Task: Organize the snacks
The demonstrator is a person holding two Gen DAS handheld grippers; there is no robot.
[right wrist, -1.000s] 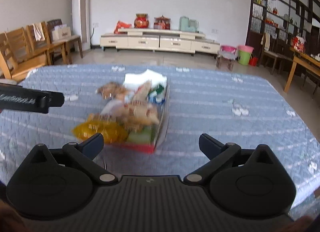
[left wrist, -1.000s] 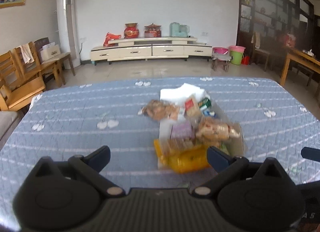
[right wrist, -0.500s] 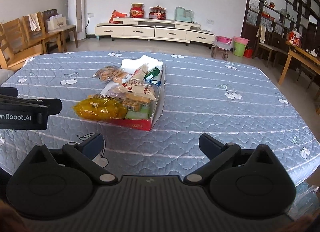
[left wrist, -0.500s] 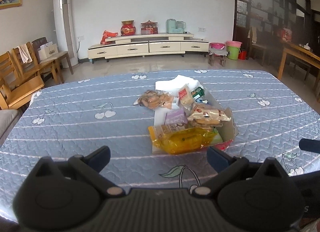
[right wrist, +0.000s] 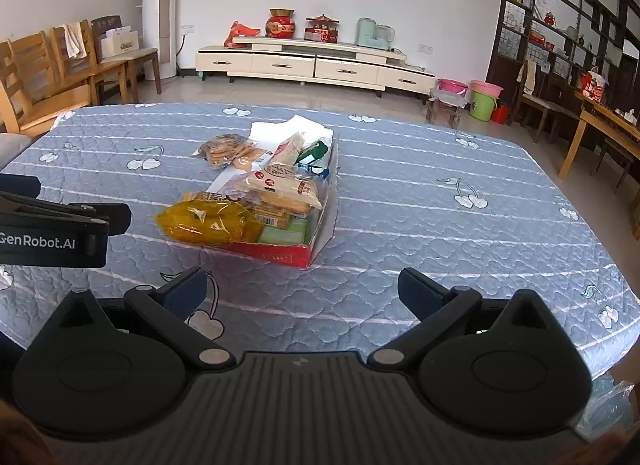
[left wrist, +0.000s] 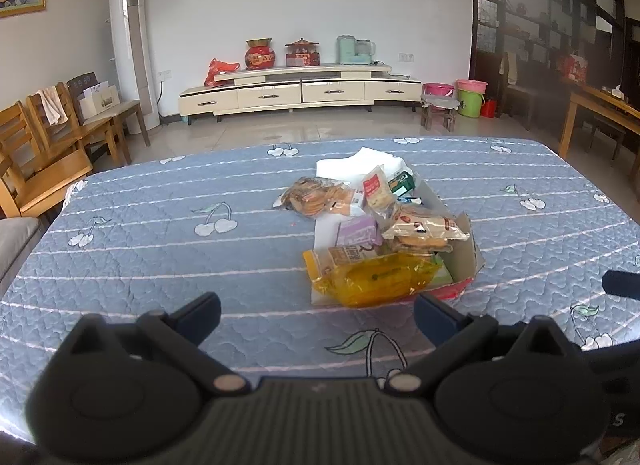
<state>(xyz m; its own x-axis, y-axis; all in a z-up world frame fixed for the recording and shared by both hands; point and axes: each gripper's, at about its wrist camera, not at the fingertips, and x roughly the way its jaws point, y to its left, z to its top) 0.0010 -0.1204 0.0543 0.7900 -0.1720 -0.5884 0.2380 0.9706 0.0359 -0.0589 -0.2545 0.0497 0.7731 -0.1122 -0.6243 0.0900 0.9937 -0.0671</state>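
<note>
While both our left gripper (left wrist: 316, 311) and right gripper (right wrist: 302, 289) hover with fingers spread and empty, the snacks (left wrist: 384, 233) sit heaped in a box (right wrist: 280, 255) mid-counter (left wrist: 160, 249); a cream cabinet (left wrist: 300, 91) lines the far wall.

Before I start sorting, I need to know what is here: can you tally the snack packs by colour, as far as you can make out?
Yellow pack: 1
Purple pack: 1
Green pack: 1
Clear bag of brown biscuits: 1
White packs with red print: 2
Total: 6 that I can tell apart; others lie hidden beneath in the box.
</note>
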